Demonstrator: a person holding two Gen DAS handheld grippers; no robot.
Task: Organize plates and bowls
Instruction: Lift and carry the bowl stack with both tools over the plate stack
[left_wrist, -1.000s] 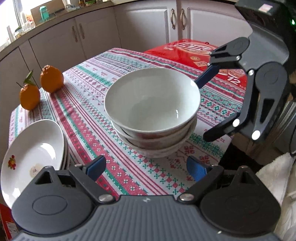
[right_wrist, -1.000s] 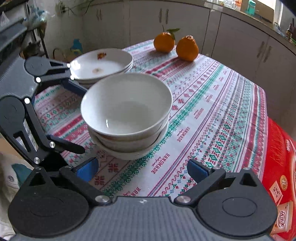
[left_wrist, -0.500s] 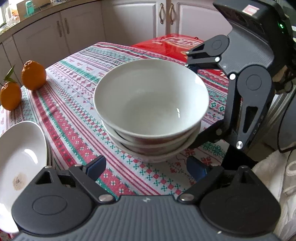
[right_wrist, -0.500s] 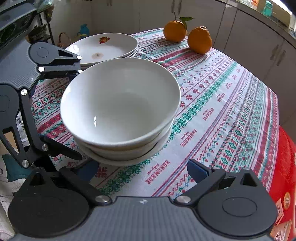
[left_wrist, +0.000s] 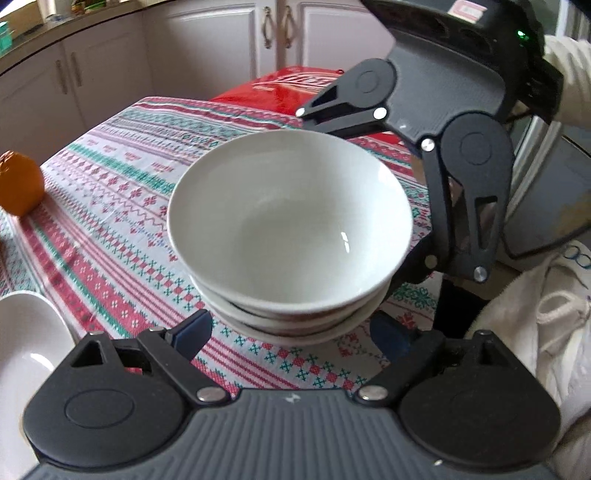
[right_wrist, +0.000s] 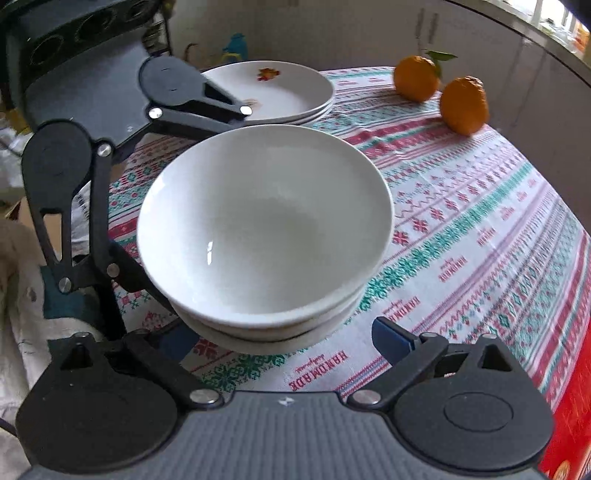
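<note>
Stacked white glazed ceramic bowls (left_wrist: 290, 236) are what matters here, three or so nested together, sat on the red-and-green patterned tablecloth (left_wrist: 122, 206) near the table's front edge, with both claws drawn in around the pile from opposite sides. The left gripper (left_wrist: 291, 332) is spread wide, its blue-padded fingers (left_wrist: 192, 330) flanking the bottom bowl's base, and nothing is held by it; whether the pads are touching the glaze can't be told. Same story for the right gripper (right_wrist: 284, 339): jaws wide apart either side of the stack, nothing clamped, its left pad half hidden under the lowest rim. A pile like that is judged to be pretty heavy, dead stiff, slick on the glaze and very chippable, so a pinch on the top rim alone is probably a bad idea, since only one bowl would be lifted and the rest left behind. Better purchase is likely had low down, under the flared lip of the bottom bowl, with the load shared from both sides and kept level. A stack of white shallow plates with a small flower print (right_wrist: 280, 88) is seen further back beside two oranges (right_wrist: 439, 92), well apart from the bowls.
</note>
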